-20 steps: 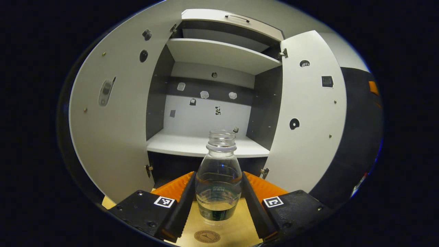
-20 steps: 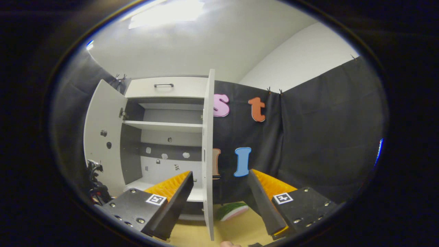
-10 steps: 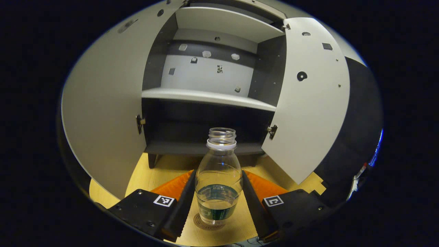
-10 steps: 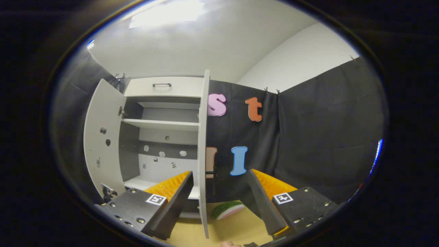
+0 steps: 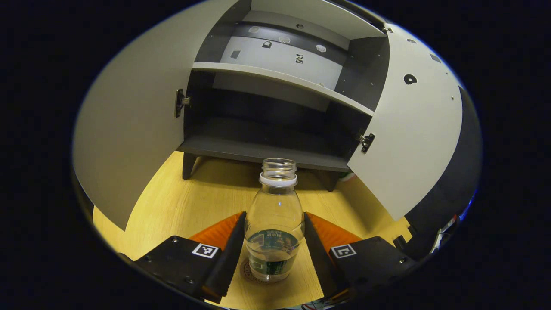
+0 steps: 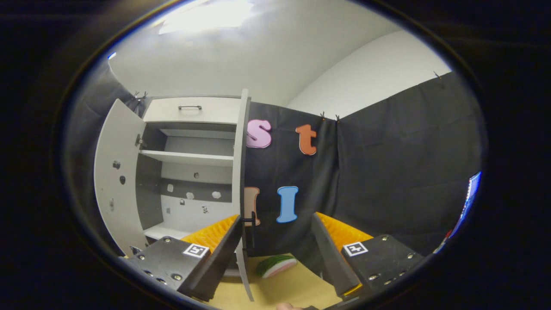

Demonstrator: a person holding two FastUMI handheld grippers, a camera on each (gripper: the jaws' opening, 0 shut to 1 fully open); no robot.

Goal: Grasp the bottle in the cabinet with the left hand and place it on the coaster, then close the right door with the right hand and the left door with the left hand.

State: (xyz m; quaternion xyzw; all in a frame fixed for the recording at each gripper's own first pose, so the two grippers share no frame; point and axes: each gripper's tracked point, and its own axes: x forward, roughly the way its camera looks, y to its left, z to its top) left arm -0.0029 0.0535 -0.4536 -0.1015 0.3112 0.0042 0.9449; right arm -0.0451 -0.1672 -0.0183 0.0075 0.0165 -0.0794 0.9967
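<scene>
Both doors of the cabinet point(image 5: 267, 146) open. Left gripper point(image 5: 274, 241) clamped on the bottle point(image 5: 274, 224), resting upright on the coaster point(image 5: 254, 275) near the table's point(image 5: 189, 206) front edge. Next: release, lift away. Right gripper point(image 6: 275, 245) spread apart, empty, beside right door point(image 6: 239, 189).

Clear plastic bottle point(image 5: 275, 224) (glossy)

The bottle point(image 5: 274, 224) is clear plastic with a white neck ring and a dark green label band, a little clear liquid at its base. Under it the coaster point(image 5: 252, 274) is tan with a dark brown ring print. The table point(image 5: 181, 206) is pale yellow wood grain. The cabinet point(image 5: 275, 107) has light grey doors and shelves with dark grey inner walls. A slice-shaped thing point(image 6: 275, 265) is green-rinded, white and pink.
</scene>
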